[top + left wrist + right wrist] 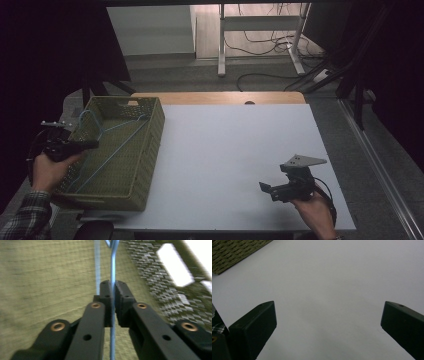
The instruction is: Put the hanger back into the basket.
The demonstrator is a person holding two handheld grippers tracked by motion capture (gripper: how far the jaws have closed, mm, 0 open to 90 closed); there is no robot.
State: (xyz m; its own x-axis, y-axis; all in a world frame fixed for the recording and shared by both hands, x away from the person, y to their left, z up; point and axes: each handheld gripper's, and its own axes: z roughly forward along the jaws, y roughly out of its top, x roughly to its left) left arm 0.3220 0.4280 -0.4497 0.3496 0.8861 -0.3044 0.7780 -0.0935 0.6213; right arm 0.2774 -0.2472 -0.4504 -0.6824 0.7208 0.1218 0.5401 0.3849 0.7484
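A light-blue wire hanger [120, 136] lies slanted inside the olive woven basket [156, 131] at the table's left side. My left gripper [93, 145] reaches into the basket from its left rim. In the left gripper view its jaws [114, 286] press together on the hanger's thin wire [113, 260], with the basket's floor [37, 277] blurred behind. My right gripper [265, 189] rests low over the white table [230, 145] near the front right. Its jaws [328, 312] stand wide open with nothing between them.
A corner of the basket [234, 252] shows at the top left of the right gripper view. Beyond the table's far wooden edge [220, 97] stand white desk legs [222, 45] and loose cables [265, 42] on the floor.
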